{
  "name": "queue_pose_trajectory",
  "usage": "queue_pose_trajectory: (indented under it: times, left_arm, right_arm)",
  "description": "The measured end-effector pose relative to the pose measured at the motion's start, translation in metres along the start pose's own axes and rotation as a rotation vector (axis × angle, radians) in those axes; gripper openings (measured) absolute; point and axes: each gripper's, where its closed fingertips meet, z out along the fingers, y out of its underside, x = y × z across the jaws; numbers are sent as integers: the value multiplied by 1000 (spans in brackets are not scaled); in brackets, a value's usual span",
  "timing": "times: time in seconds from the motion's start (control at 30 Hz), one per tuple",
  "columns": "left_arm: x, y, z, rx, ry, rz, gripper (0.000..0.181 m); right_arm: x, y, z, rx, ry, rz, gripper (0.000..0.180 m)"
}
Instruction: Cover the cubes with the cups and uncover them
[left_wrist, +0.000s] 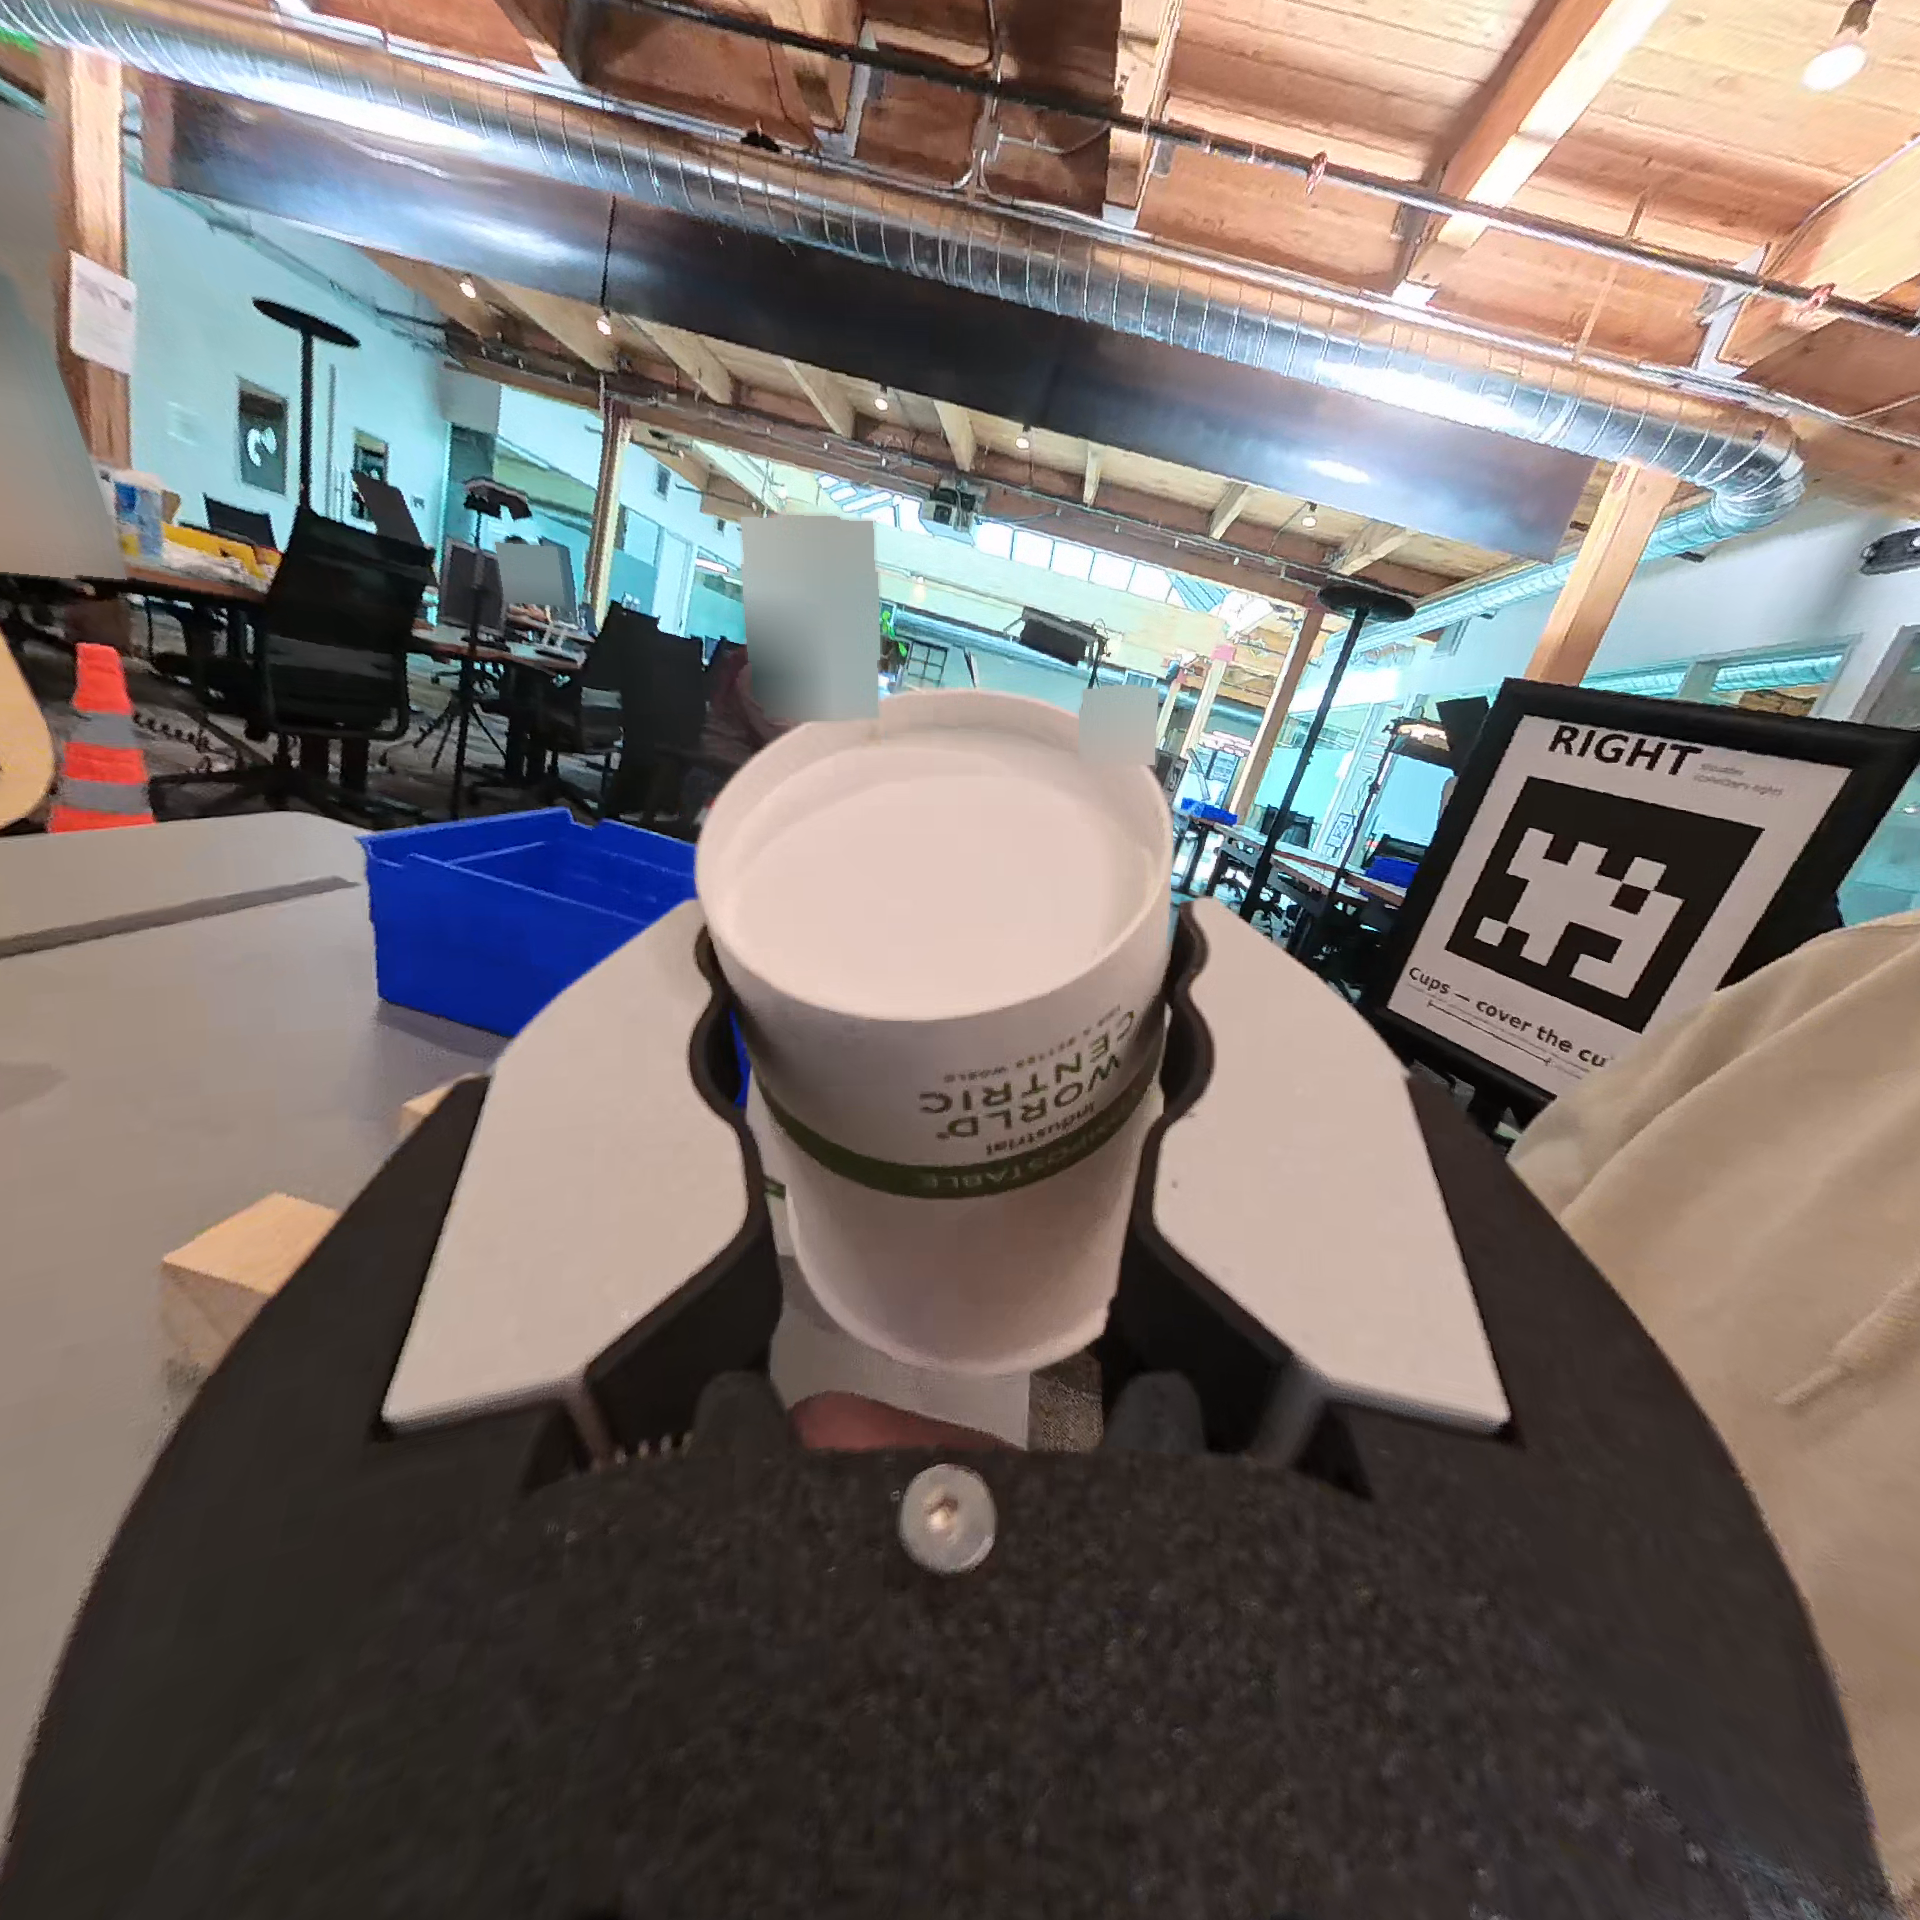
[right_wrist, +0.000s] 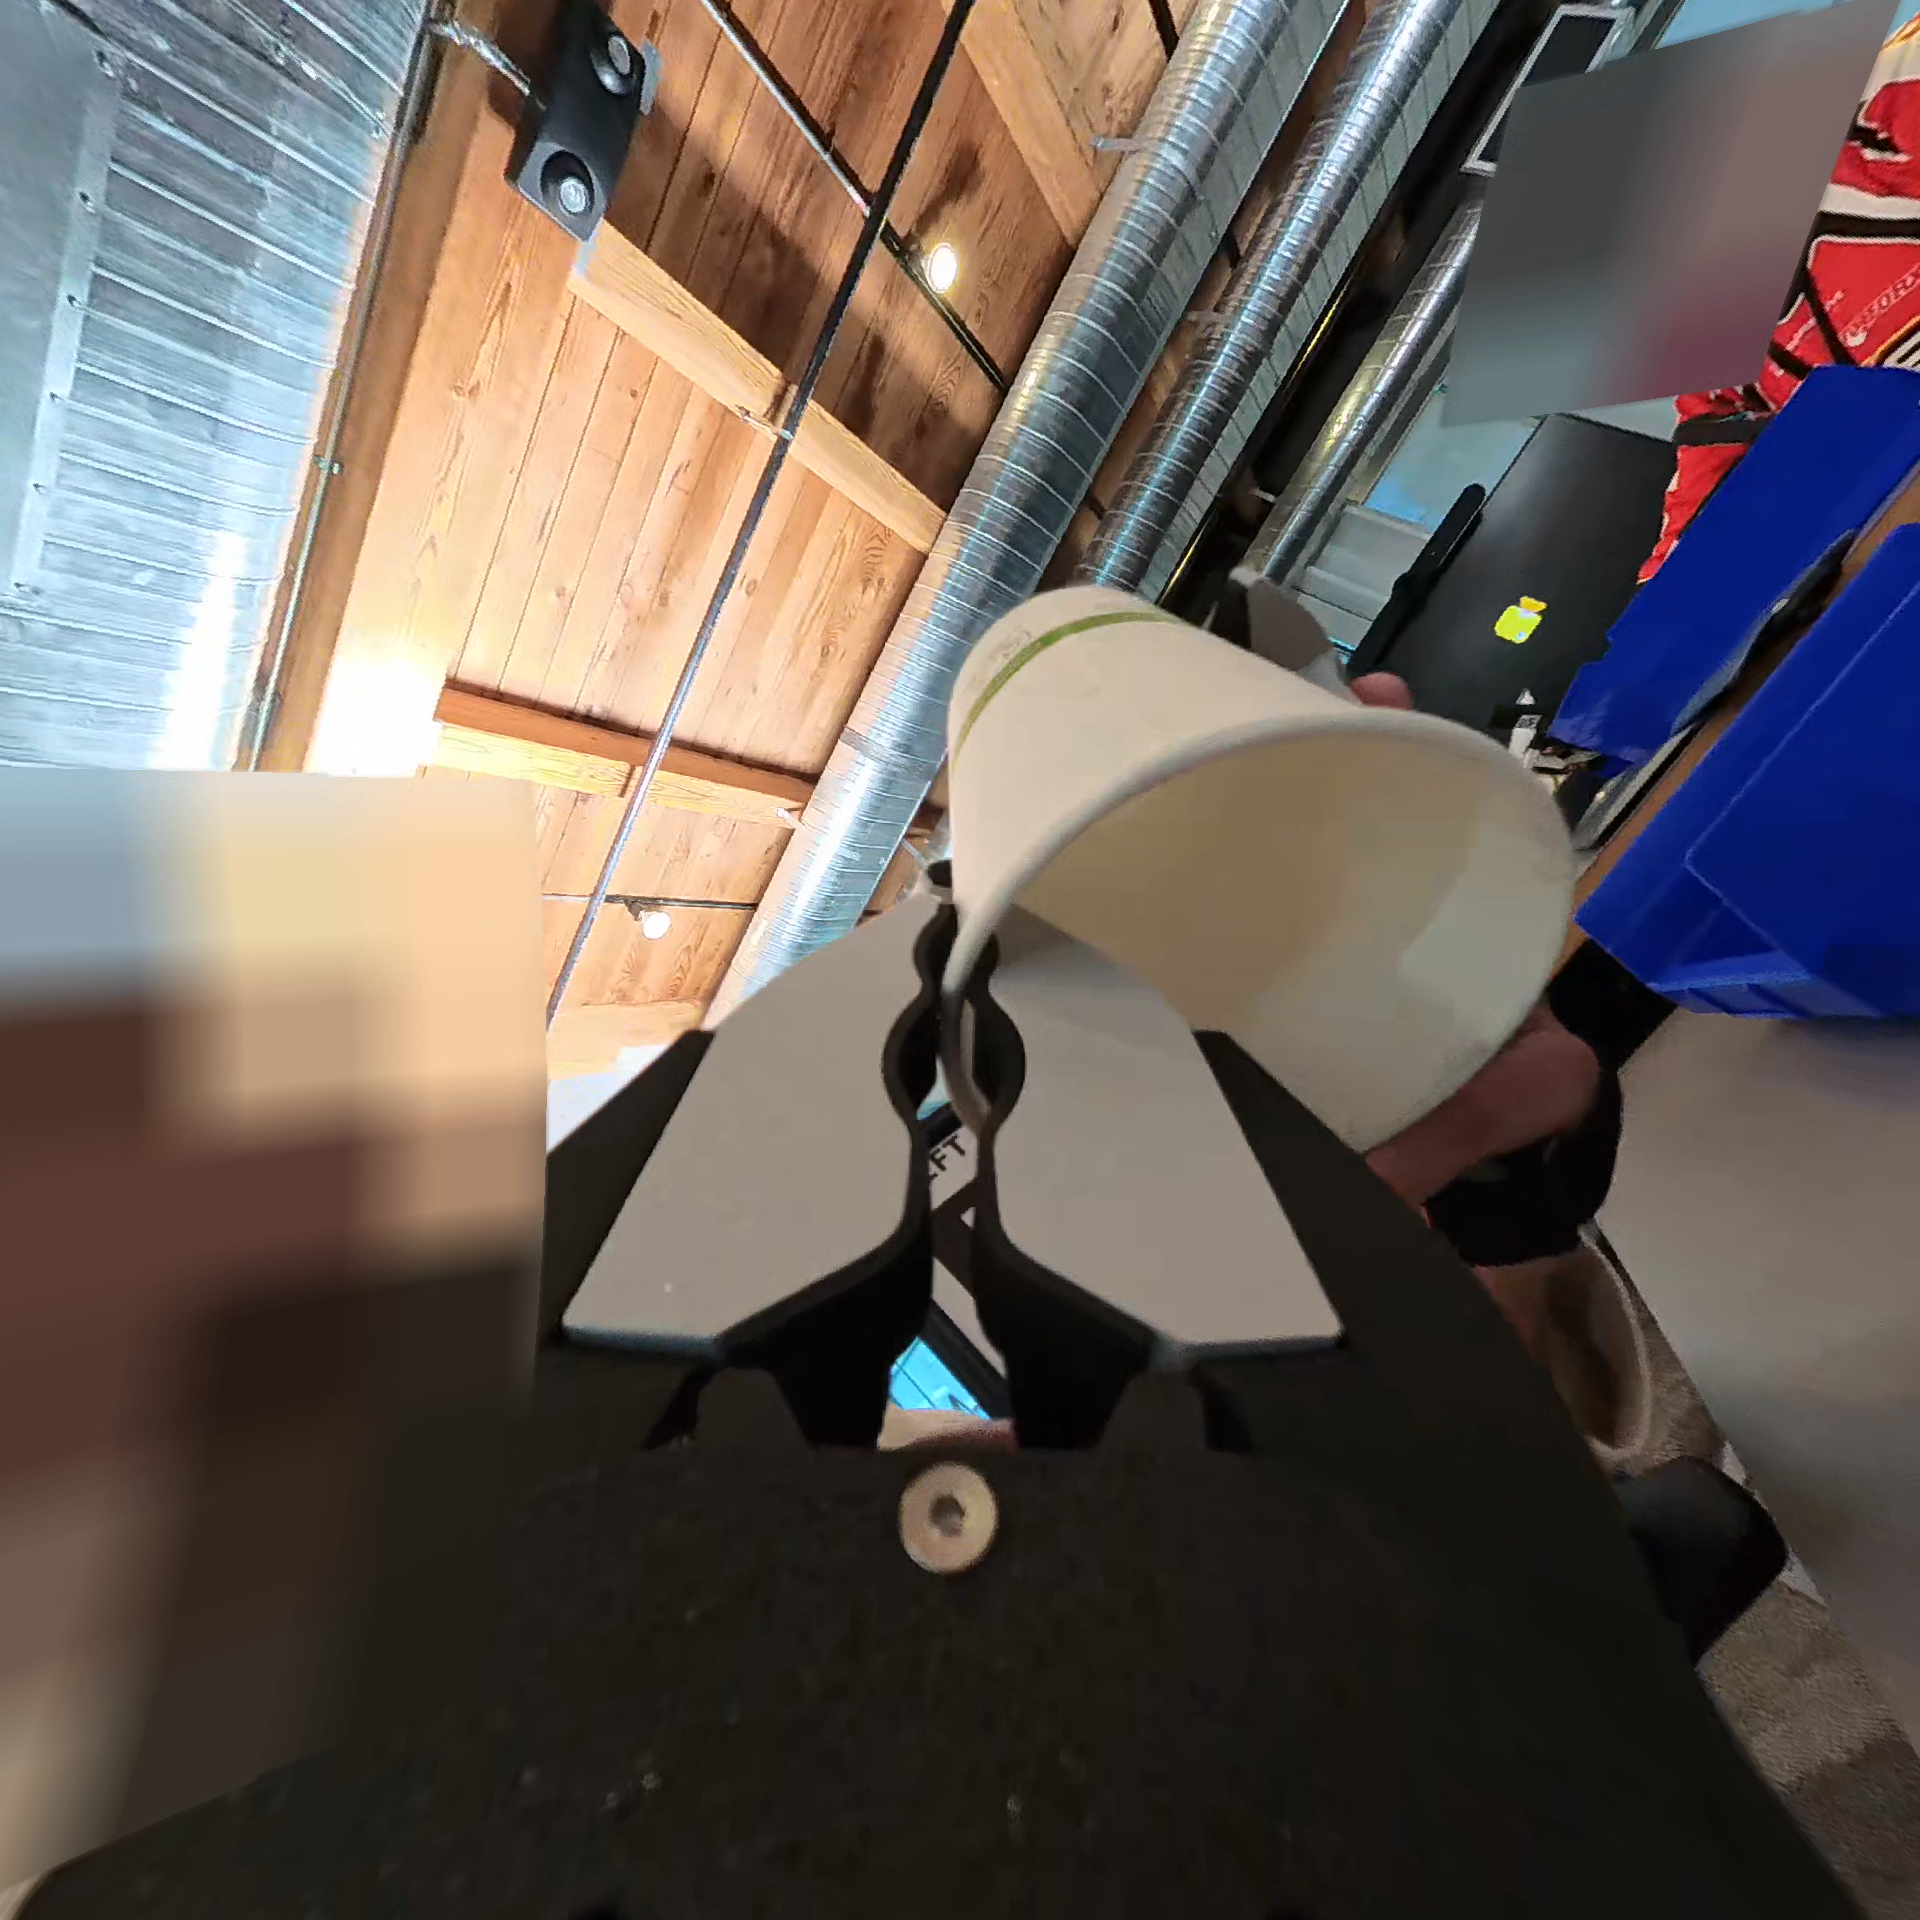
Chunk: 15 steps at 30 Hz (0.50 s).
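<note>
Jaws of my left gripper (left_wrist: 940, 1023) clench the inverted white paper cup (left_wrist: 935, 997); the pale wooden cube (left_wrist: 244, 1262) lies lower-left on the bench (left_wrist: 187, 997). Right gripper (right_wrist: 961, 1023) pinches that cup's rim.

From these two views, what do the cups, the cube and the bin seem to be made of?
The white cup and the second cup look like matte paper: thin walls, rolled rim, printed green band. The wooden cube shows pale, unfinished grain. The blue bin appears to be glossy moulded plastic.
</note>
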Motion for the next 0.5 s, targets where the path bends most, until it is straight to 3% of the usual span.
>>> queue_pose_trajectory:
  times: [0.13,0.23,0.33,0.5]
  left_arm:
    - [3,-13,-21,15,-35,42,79]
    - [-18,-17,-46,-41,-209,23,80]
    - [-54,12,-80,-178,-522,44,74]
    - [-64,62,-104,-319,-756,173,70]
  right_arm:
    - [-9,-2,-1,-6,9,-78,0]
    - [-14,0,-4,-56,58,-182,0]
    - [-10,2,-12,-101,141,-318,0]
    - [29,-6,-41,-146,472,-608,0]
